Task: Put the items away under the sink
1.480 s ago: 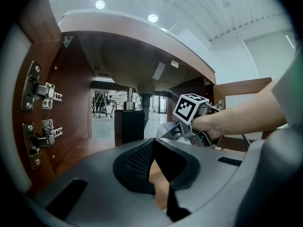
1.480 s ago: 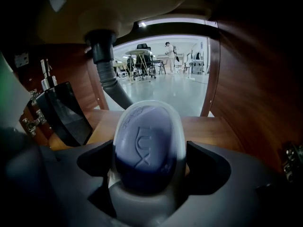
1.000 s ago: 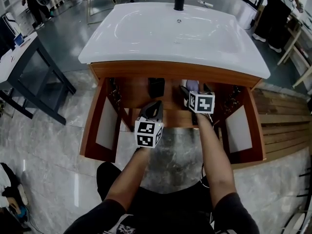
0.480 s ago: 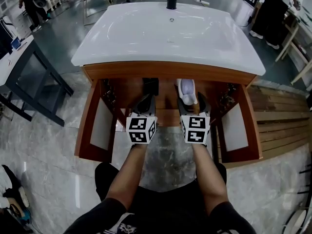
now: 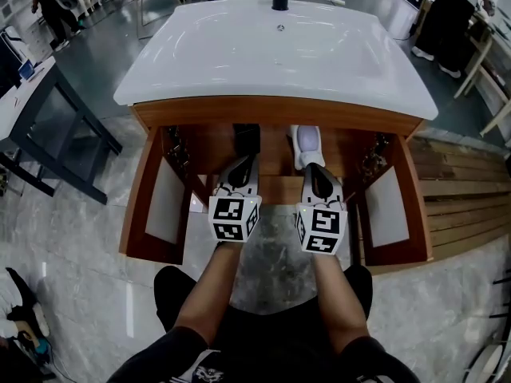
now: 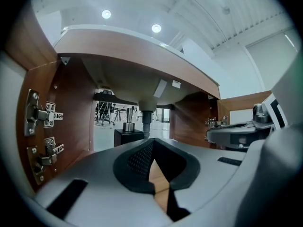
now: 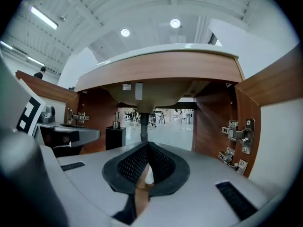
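Observation:
Under the white sink (image 5: 279, 50) the wooden cabinet (image 5: 275, 112) stands with both doors open. On its floor are a black dispenser (image 5: 246, 138) (image 6: 128, 132) (image 7: 115, 135) at the left and an upright white bottle (image 5: 306, 146) at the right. My right gripper (image 5: 316, 174) (image 7: 142, 188) has just been closing. It is shut with nothing in it, just in front of the bottle, and a sliver of the bottle (image 7: 148, 175) shows past its jaws. My left gripper (image 5: 243, 164) (image 6: 154, 186) is shut and empty, level, in front of the dispenser.
The open doors (image 5: 156, 202) (image 5: 391, 206) flank my arms, with metal hinges (image 6: 40, 115) (image 7: 236, 131) on the side walls. A drain pipe (image 6: 147, 119) hangs in the middle. A dark table (image 5: 48, 110) is at the left, wooden slats (image 5: 463, 190) at the right.
My right gripper has drawn back out of the cabinet toward me and its jaws have closed, leaving the white bottle standing inside. The left gripper has barely shifted.

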The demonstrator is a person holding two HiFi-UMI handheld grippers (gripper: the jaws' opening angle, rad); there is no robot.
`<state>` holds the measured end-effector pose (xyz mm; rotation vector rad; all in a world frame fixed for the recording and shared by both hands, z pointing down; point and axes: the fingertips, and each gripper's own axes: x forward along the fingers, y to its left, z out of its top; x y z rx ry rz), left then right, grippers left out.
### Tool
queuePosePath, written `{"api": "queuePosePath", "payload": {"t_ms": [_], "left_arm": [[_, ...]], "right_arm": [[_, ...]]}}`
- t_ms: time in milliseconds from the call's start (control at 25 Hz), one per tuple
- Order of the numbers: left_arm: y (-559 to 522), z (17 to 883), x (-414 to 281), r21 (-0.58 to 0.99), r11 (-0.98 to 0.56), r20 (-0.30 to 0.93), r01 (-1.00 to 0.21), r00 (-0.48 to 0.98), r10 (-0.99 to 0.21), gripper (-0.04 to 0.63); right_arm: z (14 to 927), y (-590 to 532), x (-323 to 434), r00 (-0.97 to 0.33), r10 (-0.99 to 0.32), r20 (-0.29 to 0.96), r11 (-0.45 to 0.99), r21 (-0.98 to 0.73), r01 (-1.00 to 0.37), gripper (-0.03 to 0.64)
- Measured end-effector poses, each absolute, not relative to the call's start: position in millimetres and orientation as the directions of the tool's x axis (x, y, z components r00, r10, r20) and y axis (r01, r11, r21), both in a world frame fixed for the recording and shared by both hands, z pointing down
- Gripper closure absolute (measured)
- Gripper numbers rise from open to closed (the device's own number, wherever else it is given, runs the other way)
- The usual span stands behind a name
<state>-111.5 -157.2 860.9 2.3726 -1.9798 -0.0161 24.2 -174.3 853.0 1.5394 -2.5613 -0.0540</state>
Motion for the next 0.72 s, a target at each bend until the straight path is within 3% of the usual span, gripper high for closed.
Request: {"api": "queuePosePath", "payload": {"t_ms": [360,720], "left_arm": [[-145.7,844.2,-93.4,0.017,-0.213,-0.017,-0.977,0.213,-0.977,0.595],[-134.6,769.6,-82.0,-0.008,-0.286,-0.096,-0.958,0.285,-0.954,0.595]], "right_arm": [[858.5,-167.3,20.2,-0.471,-0.874,0.116,0.48,0.065,-0.875,0.592],[779.2,-162.2,10.3,-0.486,-0.87,0.086,0.493,0.086,-0.866,0.592]]}}
